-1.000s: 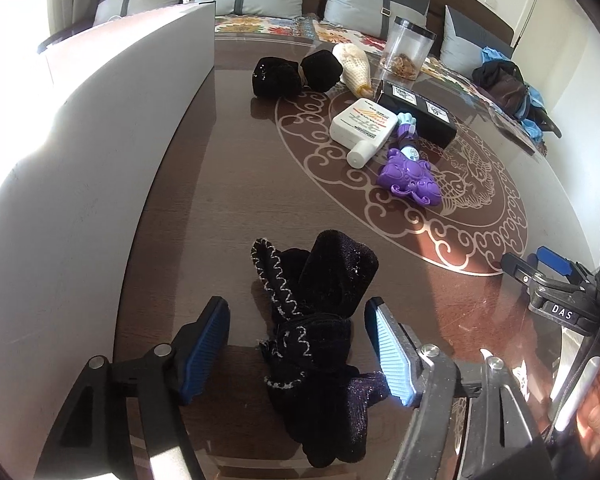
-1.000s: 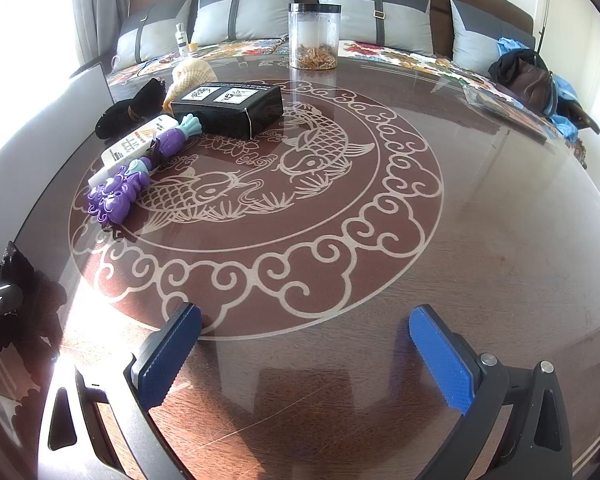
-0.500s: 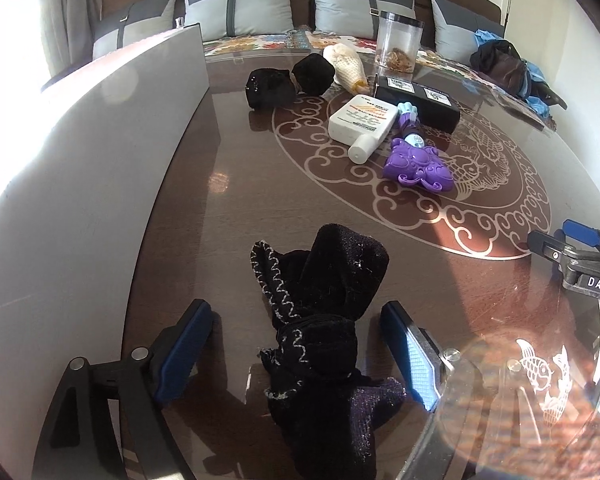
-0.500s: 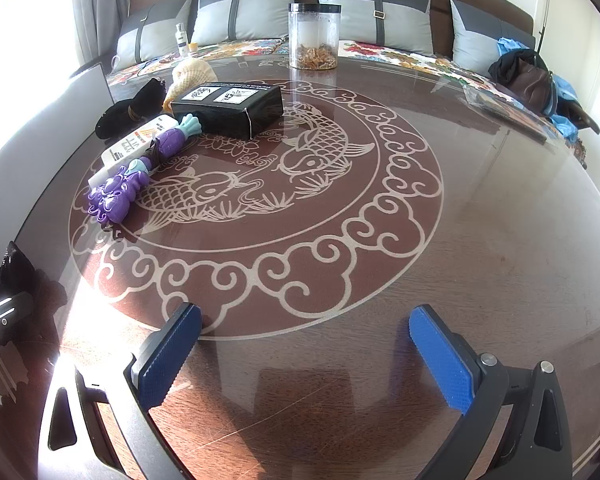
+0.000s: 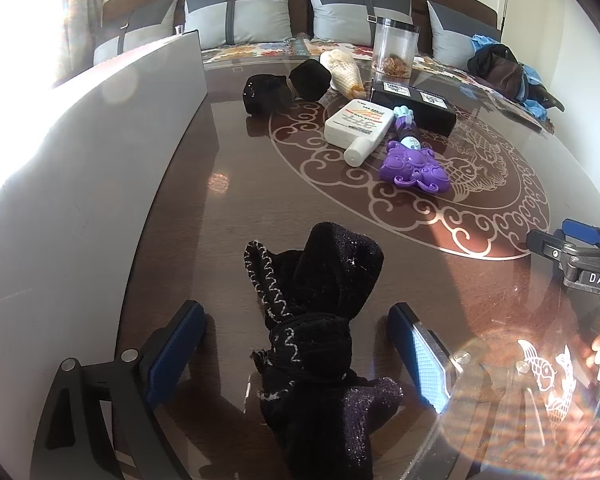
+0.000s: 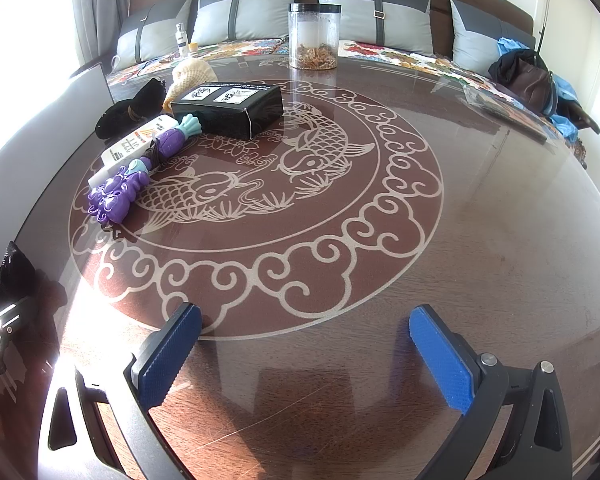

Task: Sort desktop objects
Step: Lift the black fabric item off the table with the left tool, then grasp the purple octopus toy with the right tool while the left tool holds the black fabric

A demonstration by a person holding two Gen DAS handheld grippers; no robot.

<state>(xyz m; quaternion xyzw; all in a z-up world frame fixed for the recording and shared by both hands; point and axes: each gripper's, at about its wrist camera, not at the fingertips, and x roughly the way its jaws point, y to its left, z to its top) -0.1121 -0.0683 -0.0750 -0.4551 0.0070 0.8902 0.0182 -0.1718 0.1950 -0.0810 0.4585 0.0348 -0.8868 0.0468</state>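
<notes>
Two wrist cameras look down at a dark brown glass-topped table (image 6: 500, 240) inlaid with a pale carp-and-cloud medallion.

The left gripper (image 5: 296, 352) has its blue-padded jaws wide apart and opening. A bundle of black knitted cloth with white zigzag stitching (image 5: 320, 320) lies on the table between them, touching neither pad. Ahead of these tongs and to their right lies a white flat bottle (image 5: 358, 126) with orange and black print too small to read. Just beside it is a purple toy with a teal end (image 5: 414, 162). Behind the toy lies a black box (image 5: 414, 106) with two white labels, the writing illegible. Farther ahead are two black cloth bundles (image 5: 286, 88), a cream shell-like object (image 5: 342, 70) and a clear jar with a black lid (image 5: 394, 50). A pale panel (image 5: 100, 152) runs along the left.

At the right edge of the left view, the right gripper's body bears the letters "DAS".

The right gripper (image 6: 304, 344) hovers over bare table with its blue jaws wide apart, nothing between them. The bottle, toy and box lie well ahead to its left.
</notes>
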